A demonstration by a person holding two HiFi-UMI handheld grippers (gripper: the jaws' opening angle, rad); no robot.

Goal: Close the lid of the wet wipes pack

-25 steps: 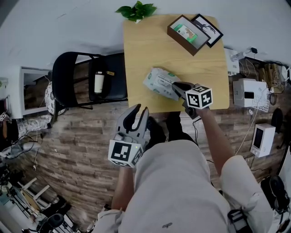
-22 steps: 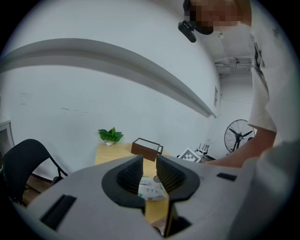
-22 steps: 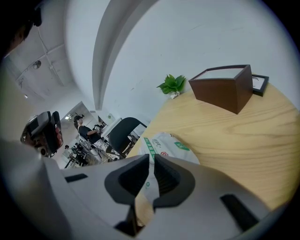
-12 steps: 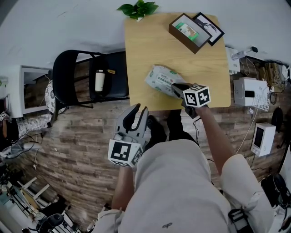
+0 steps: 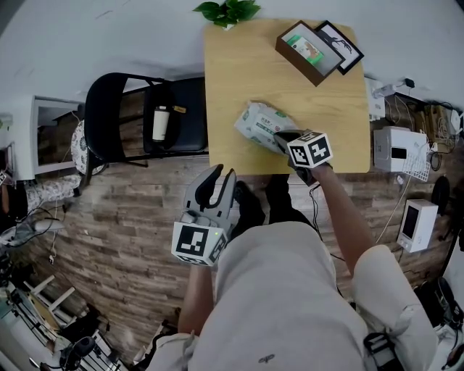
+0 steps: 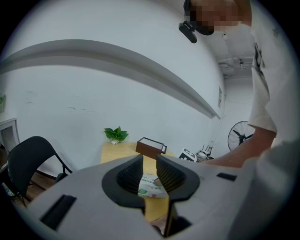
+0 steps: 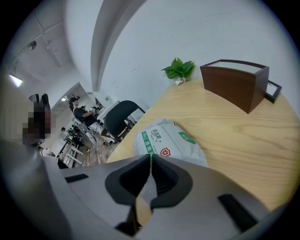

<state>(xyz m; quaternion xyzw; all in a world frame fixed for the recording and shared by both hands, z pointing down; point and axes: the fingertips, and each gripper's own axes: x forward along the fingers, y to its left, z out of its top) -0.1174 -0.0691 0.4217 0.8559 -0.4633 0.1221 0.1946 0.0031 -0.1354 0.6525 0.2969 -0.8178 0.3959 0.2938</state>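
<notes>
Jaws of the left gripper (image 5: 223,175) stand slightly apart with nothing between them, low over the plank floor (image 5: 130,210) and short of the wooden table (image 5: 232,72). The right gripper (image 5: 280,137) reaches over the table's near edge. Its jaws have just been closing, and the tips now meet with nothing between them, right at the near end of the wet wipes pack (image 5: 257,123). The pack lies flat near the table's front edge. Beyond it stand a brown box (image 5: 308,52), a picture frame (image 5: 346,45) and a small plant (image 5: 228,10).
</notes>
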